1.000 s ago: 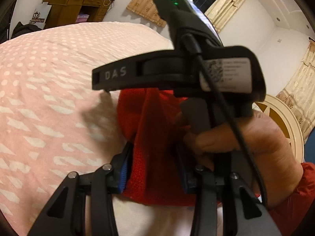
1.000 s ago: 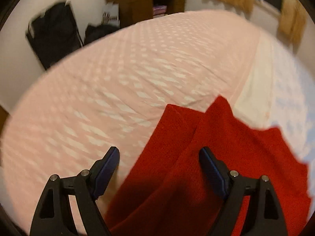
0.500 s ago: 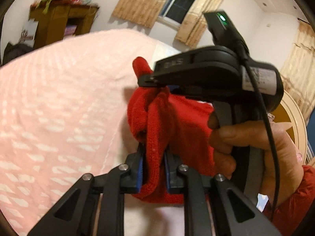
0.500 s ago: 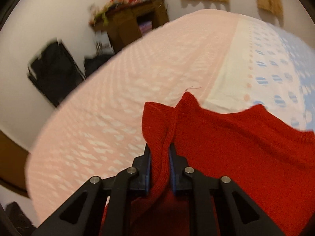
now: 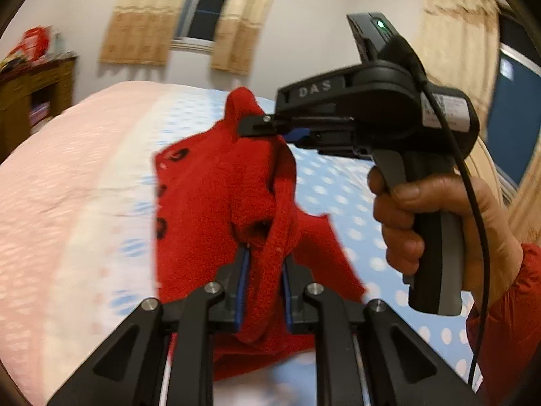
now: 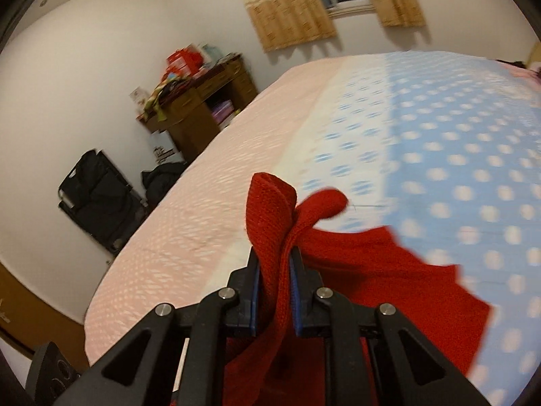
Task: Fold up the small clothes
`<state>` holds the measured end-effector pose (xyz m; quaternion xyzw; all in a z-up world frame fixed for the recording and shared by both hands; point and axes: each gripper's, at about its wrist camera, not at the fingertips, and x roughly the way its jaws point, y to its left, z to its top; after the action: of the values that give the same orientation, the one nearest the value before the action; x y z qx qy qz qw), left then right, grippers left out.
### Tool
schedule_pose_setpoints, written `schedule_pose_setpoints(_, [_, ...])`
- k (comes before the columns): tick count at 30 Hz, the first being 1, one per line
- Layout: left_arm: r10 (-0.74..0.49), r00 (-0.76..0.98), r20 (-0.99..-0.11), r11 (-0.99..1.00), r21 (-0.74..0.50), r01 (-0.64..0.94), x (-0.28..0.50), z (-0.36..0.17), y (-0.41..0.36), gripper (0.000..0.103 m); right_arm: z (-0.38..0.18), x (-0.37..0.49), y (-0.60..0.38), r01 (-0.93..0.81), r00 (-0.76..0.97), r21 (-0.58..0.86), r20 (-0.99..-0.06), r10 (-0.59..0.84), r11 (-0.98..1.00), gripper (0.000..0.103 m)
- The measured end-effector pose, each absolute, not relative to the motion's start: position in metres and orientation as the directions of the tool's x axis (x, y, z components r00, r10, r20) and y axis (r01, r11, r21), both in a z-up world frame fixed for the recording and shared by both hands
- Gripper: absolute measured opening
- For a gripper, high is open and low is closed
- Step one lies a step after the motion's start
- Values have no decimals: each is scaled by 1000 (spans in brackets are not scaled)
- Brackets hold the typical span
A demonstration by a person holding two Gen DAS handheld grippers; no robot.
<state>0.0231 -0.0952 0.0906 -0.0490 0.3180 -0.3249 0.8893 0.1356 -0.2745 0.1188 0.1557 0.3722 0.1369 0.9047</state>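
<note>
Above the bed (image 5: 84, 182), both the left gripper (image 5: 263, 284) and right gripper (image 6: 274, 291) pinch the red sweater (image 5: 209, 203), which hangs between them, right one farther out.

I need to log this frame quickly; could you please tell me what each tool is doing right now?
Left tool: closed on the red garment.
Right tool: closed on the same red garment.

Warm, fairly dim indoor light fills both views, and the window (image 5: 206, 3) at 12 o'clock is dark. Motion blur smears the bedspread (image 5: 67, 182) toward 9 o'clock in the left view and its blue dots toward 3 o'clock in the right view. Fisheye distortion bends the walls, with black vignette at every corner. The curtains (image 6: 287, 6) cast soft shadows on the wall.
</note>
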Motion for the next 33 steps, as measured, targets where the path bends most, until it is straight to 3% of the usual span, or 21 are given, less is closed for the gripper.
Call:
schedule_pose_setpoints(5, [-619,524,-585,748,-237,620,23,77,-152,17,102,110,-340,-47,703,366,-649,291,929,15])
schedule_pose_setpoints(14, [-553,498,-668,756,-150,638,36,46,-168,18,31,94,-392,101,687,379,-695,211,920,15])
schedule_pose_setpoints(16, [-552,500,-667,749,-132,650,34,49,-164,27,18,93,-391,128,699,387,-689,194,913,16])
schedule_pose_setpoints(17, [-560,489,-669,738,-136,661,30,51,-165,37,13,91,-390,145,705,383,-687,176,912,19])
schedule_pose_setpoints(18, [-566,477,-672,727,-136,673,25,55,-163,43,11,91,-390,160,712,380,-684,160,911,27])
schedule_pose_setpoints(19, [-568,471,-675,719,-129,683,14,57,-169,56,9,90,-392,184,717,383,-682,144,905,32])
schedule_pose_setpoints(20, [-571,464,-677,706,-118,698,8,61,-164,69,9,87,-397,212,719,402,-682,136,891,47])
schedule_pose_setpoints(21, [-579,455,-676,691,-111,714,4,65,-156,75,10,83,-406,235,727,444,-670,147,864,53])
schedule_pose_setpoints(23, [-595,457,-661,680,-111,725,-11,71,-142,92,16,65,-428,258,774,549,-610,170,795,53])
schedule_pose_setpoints(25, [-605,477,-638,690,-121,713,-31,76,-120,98,29,39,-445,282,816,609,-559,149,741,53])
schedule_pose_setpoints(28, [-576,516,-634,740,-136,659,-3,69,-82,99,53,1,-431,223,831,601,-529,172,768,53])
schedule_pose_setpoints(33, [-472,536,-701,854,-212,475,20,47,-27,99,73,-45,-351,152,815,336,-575,74,930,53])
